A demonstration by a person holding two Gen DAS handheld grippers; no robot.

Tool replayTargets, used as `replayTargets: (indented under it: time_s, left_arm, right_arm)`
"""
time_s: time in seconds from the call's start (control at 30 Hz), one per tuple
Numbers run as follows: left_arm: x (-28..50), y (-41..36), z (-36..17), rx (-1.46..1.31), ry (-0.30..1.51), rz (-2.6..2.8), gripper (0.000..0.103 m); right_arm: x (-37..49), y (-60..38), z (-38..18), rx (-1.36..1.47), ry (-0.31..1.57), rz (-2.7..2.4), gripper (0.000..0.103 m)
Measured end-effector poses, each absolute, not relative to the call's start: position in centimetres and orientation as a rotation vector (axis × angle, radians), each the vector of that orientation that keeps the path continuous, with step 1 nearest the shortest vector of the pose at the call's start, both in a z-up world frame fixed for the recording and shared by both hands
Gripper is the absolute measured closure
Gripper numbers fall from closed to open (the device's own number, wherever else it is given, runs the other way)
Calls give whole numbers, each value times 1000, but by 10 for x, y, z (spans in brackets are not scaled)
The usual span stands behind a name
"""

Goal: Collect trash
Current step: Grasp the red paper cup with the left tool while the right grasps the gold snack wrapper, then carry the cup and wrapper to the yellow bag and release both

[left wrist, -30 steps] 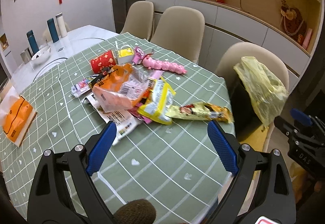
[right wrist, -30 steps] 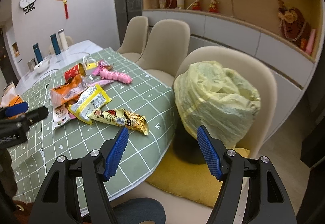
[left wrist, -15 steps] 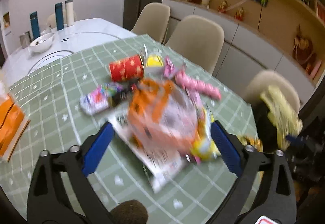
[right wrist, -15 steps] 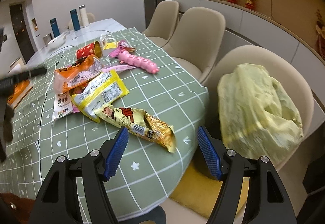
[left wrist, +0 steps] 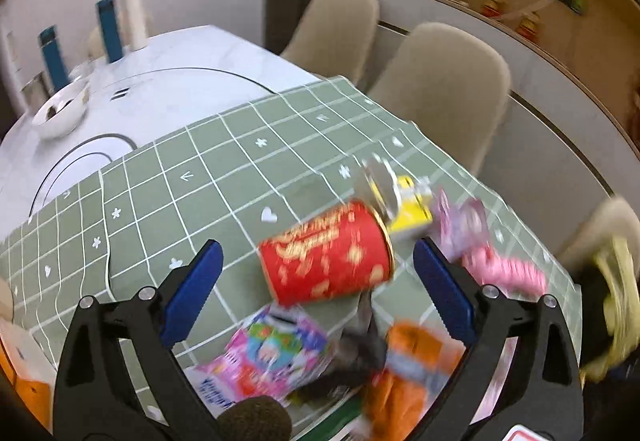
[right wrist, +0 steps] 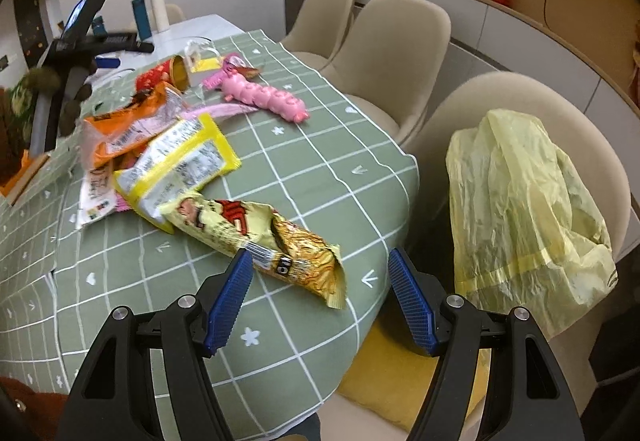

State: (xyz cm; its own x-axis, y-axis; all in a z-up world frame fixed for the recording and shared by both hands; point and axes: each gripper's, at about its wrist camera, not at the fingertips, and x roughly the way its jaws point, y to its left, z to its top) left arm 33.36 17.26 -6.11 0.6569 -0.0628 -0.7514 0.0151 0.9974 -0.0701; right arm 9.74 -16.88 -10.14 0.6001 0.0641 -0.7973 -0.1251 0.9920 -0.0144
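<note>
**Two open tools over a bench strewn with wrappers**

Two tools hang above the litter, both with jaws spread wide and nothing between them. The left tool (left wrist: 318,287) is over the far part of the pile, its blue pads either side of a red paper cup (left wrist: 328,255) that lies on its side on the green checked cloth (left wrist: 224,177); the pads are apart from the cup, not touching it. This view is blurred by motion. Just beyond the cup's mouth lies a small yellow carton (left wrist: 412,209), and to its right a pink segmented toy (left wrist: 506,273). Nearer the camera sit a pink printed packet (left wrist: 264,357) and an orange wrapper (left wrist: 404,373).

The right tool (right wrist: 320,297) is at the near edge of the bench, above a gold snack wrapper (right wrist: 260,229) that lies flat, its torn end pointing toward the bench edge. The left pad overlaps the wrapper in the picture; whether it touches cannot be told. Behind it lies a yellow-edged packet (right wrist: 180,161), partly under the orange wrapper's side of the pile. A yellow plastic bag (right wrist: 520,209) hangs over a beige chair (right wrist: 516,93) beside the bench, well apart from the wrappers.
</note>
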Motion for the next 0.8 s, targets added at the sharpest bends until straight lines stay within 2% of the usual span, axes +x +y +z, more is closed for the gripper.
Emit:
replayTargets:
  time_s: [0.1, 0.3, 0.33, 0.43, 0.57, 0.63, 0.73, 0.8]
  left_arm:
    - [346, 155, -66, -26, 866, 22, 14]
    - [364, 137, -88, 105, 928, 83, 33]
    - [363, 140, -91, 98, 942, 97, 39]
    - [355, 151, -88, 61, 956, 89, 45]
    - [331, 156, -77, 82, 942, 48, 80]
    - [314, 159, -67, 88, 924, 36, 90]
    - [296, 166, -54, 55, 906, 16, 99]
    - [282, 169, -43, 21, 894, -1, 100]
  right_arm:
    - [102, -170, -109, -53, 949, 103, 37]
    - [105, -164, -112, -66, 953, 114, 37]
    - [106, -164, -111, -67, 952, 114, 37]
    - [108, -166, -109, -56, 943, 120, 37]
    - [113, -167, -106, -40, 931, 165, 37]
    - [115, -161, -104, -49, 928, 213, 37]
    - [121, -148, -102, -101, 920, 297, 37]
    - [127, -138, -101, -143, 918, 354, 37]
